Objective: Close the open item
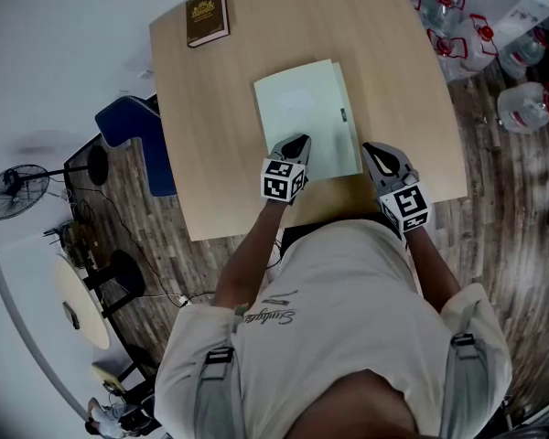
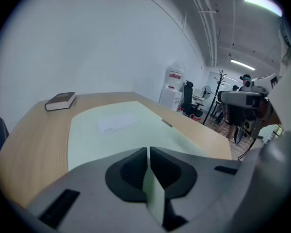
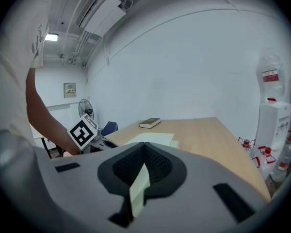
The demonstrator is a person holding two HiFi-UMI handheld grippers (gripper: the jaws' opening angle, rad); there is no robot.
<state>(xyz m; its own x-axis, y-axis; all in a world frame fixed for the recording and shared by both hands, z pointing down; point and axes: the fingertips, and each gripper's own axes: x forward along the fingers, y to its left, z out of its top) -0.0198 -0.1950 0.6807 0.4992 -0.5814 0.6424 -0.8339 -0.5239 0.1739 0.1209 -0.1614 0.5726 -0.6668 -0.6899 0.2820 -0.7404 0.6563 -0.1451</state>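
Plainly, the left gripper (image 1: pixel 296 143) had its jaws pressed together. Its tip sat over the near edge of the pale green folder (image 1: pixel 302 117), though whether it touched the cover could not be told. A pale strip (image 2: pixel 154 193) showed at the seam of its jaws. The same strip appeared in the right gripper's own view, so it was probably part of the tool rather than something held. The right gripper (image 1: pixel 375 151) was likewise closed on nothing and hung just off the folder's near right corner, over bare table (image 1: pixel 220 154).

The folder lay flat in the middle of the table with a white label (image 2: pixel 115 123) on its cover. That cover looked to be down already, its right edge a little short of the layer beneath, where a small dark tab (image 1: pixel 343 114) showed. A dark book (image 1: pixel 207 16) lay well apart at the far left corner.

By that lie, the closing seemed all but finished. The next move would likely call for a light press along the cover to seat it, then drawing both grippers clear without dragging the folder.
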